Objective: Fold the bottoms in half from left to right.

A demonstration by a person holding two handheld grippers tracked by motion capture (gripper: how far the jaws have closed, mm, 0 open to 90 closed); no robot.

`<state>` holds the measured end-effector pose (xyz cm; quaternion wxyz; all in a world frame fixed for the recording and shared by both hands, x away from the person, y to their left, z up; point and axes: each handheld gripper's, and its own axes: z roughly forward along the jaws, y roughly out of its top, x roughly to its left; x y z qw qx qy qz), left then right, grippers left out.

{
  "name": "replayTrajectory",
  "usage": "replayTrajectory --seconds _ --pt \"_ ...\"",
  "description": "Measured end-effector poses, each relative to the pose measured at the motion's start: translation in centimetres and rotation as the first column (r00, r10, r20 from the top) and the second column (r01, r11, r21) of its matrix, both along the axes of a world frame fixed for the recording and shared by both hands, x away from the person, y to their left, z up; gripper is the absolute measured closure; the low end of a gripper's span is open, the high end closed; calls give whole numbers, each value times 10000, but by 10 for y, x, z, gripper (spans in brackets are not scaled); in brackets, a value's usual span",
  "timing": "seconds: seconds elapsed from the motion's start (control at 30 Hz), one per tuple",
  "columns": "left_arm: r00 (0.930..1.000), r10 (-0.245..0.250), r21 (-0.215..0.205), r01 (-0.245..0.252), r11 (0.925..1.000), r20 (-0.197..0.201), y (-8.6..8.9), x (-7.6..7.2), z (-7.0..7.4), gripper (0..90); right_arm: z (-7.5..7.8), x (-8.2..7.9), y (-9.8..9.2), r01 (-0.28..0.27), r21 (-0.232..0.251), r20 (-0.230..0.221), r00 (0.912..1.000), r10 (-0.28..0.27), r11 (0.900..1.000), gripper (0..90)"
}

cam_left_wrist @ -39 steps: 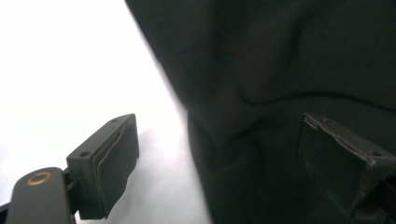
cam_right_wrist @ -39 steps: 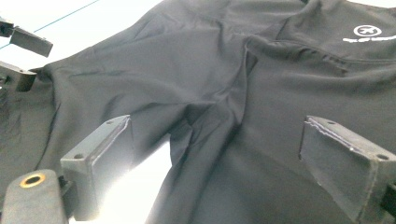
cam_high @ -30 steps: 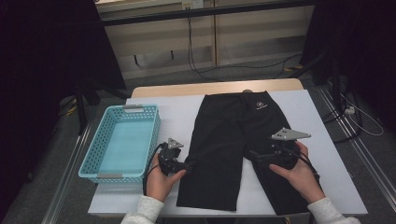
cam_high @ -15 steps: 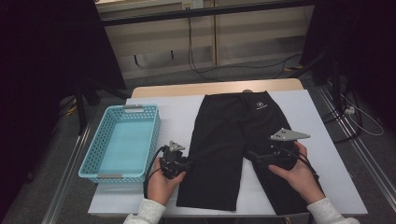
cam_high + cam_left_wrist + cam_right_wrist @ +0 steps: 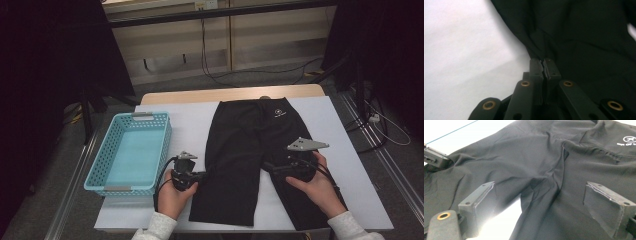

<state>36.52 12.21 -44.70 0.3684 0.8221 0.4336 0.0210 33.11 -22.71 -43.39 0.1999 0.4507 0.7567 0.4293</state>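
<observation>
Shorts (image 5: pixel 250 160) edge pinched in left claw (image 5: pixel 543 62); right claw (image 5: pixel 539 202) gaping above.

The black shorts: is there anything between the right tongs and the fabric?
Nothing visible. The right tongs stand open directly over the black shorts near the crotch, with only fabric between the jaws. The left tongs are already shut on the shorts' outer edge.

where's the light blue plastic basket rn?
In the high view, the light blue perforated plastic basket sits at the table's left side, beside the black shorts spread flat, just beyond the left gripper.
</observation>
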Motion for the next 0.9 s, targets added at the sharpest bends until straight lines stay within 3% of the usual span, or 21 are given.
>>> replayTrajectory --seconds 0.37,0.7,0.9 --pt "9991 -406 -442 402 9982 -87 -11 -1 8 875 -3 7 4 101 81 -84 9999 -100 9999 113" --pt "9952 -806 -615 840 9946 551 -34 -11 15 877 0 19 14 156 243 84 9998 -158 9996 112" --pt "9941 -877 -784 926 9926 644 -38 -12 15 878 -2 31 25 197 253 -32 9998 -196 9995 113"
